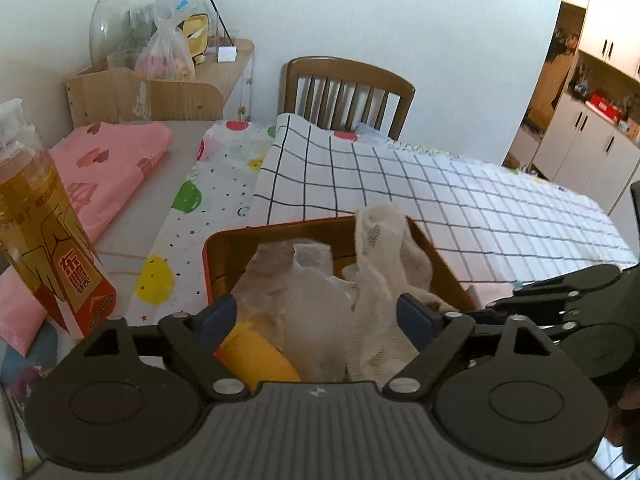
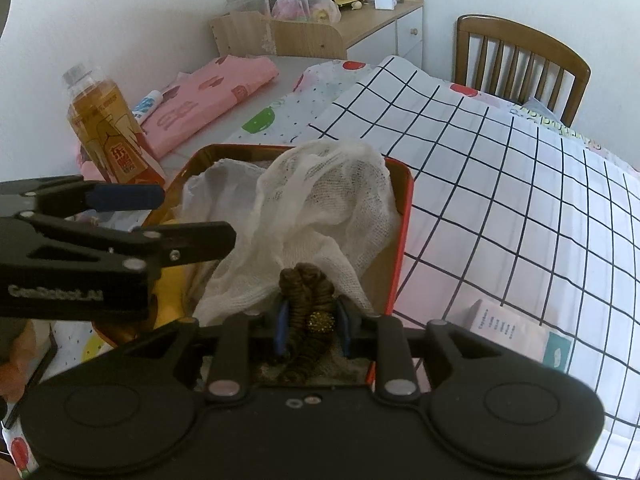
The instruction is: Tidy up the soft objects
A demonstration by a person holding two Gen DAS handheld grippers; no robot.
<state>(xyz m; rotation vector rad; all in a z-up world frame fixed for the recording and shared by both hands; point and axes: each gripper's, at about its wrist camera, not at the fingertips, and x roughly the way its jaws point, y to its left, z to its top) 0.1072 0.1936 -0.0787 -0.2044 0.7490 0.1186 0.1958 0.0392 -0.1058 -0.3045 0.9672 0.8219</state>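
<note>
The left gripper (image 1: 316, 316) stood wide over the near end of the red tin (image 1: 280, 225), nothing pressed between its blue pads (image 1: 218, 316); below it lay a crumpled clear plastic bag (image 1: 304, 300), a yellow cloth (image 1: 256, 356) at about seven o'clock, and the white gauze (image 1: 380, 264) rising toward one o'clock. The right gripper (image 2: 310, 326) was narrowed on a brown coiled hair tie (image 2: 306, 292) with a gold bead, its pads against both sides of the coil, held at the tin's near edge under the heaped gauze. The likeliest trouble looked to be the gauze: piled above the rim at twelve o'clock, it could spill onto the checked cloth (image 2: 500, 184) if the hair tie were pushed in beneath it, or snag on the coil and drag out. The two grippers sat close together, so a careless move might knock them together. The drink bottle (image 2: 106, 128), upright at ten o'clock beside the tin, could be tipped by the left gripper.
</note>
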